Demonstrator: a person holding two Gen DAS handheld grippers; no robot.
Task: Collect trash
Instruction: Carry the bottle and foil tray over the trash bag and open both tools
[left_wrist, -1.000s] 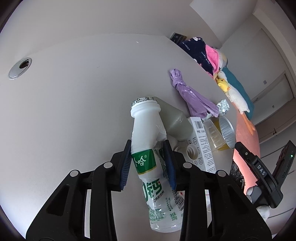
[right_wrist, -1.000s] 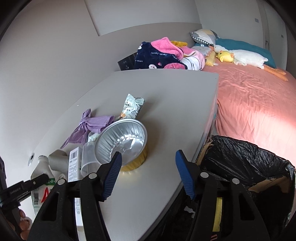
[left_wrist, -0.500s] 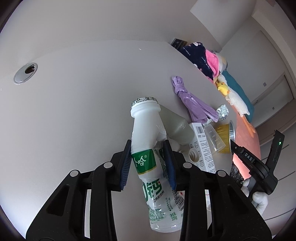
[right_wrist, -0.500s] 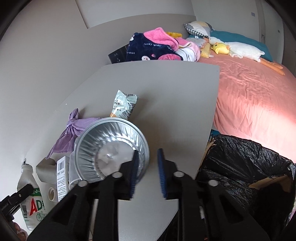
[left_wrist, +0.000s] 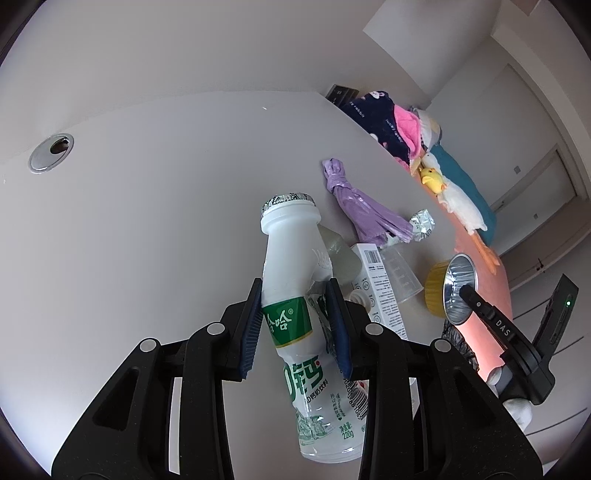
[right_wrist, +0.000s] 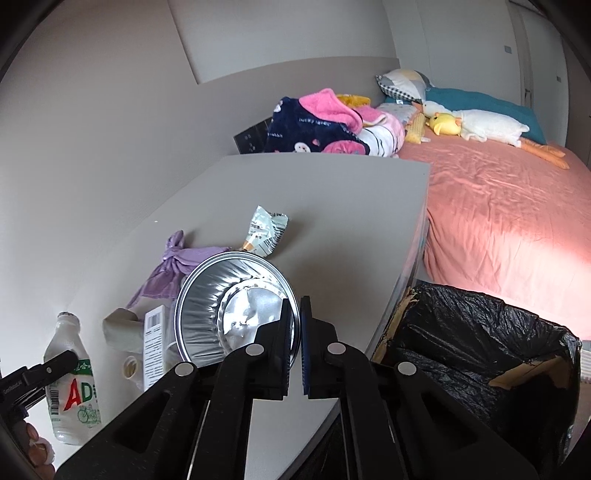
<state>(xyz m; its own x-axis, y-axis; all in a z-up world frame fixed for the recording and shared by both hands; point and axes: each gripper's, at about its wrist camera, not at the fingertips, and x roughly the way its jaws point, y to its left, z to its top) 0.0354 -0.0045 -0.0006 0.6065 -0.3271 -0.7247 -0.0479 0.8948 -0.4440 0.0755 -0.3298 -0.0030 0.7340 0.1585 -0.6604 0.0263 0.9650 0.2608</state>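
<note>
Take the black-lined bin (right_wrist: 476, 354) at the table's (right_wrist: 332, 206) near right corner as your mark. Farthest to its left, your left gripper (left_wrist: 295, 325) has the white milk-drink bottle (left_wrist: 299, 306) clear of the table, neck up and tilted; the jaws are part closed on its waist, pads (left_wrist: 251, 328) pressing the green label from both sides. Gripped there, I judge the bottle can travel to the bin without swinging.

Between that bottle and the bin lies the rest of the trash, all on the table: a grey paper cup on its side (left_wrist: 338, 251), a white carton with a barcode (left_wrist: 378, 284), a clear plastic cup (left_wrist: 400, 273), the knotted purple bag (left_wrist: 364, 210) and a crumpled snack wrapper (right_wrist: 267, 230) beyond it.

Nearest the bin, your right gripper (right_wrist: 293, 347) has just been closing its jaws, and the rim of the foil bowl (right_wrist: 229, 310) is between them. They are now shut on that thin edge, one pad inside the bowl and one outside, so the bowl hangs tipped up with its open face toward the camera. A rim pinch suits it, since the bowl is too wide to span. The bowl sits just left of the bin, so a short carry rightward should put it over the opening; the foil may buckle under a hard squeeze.
</note>
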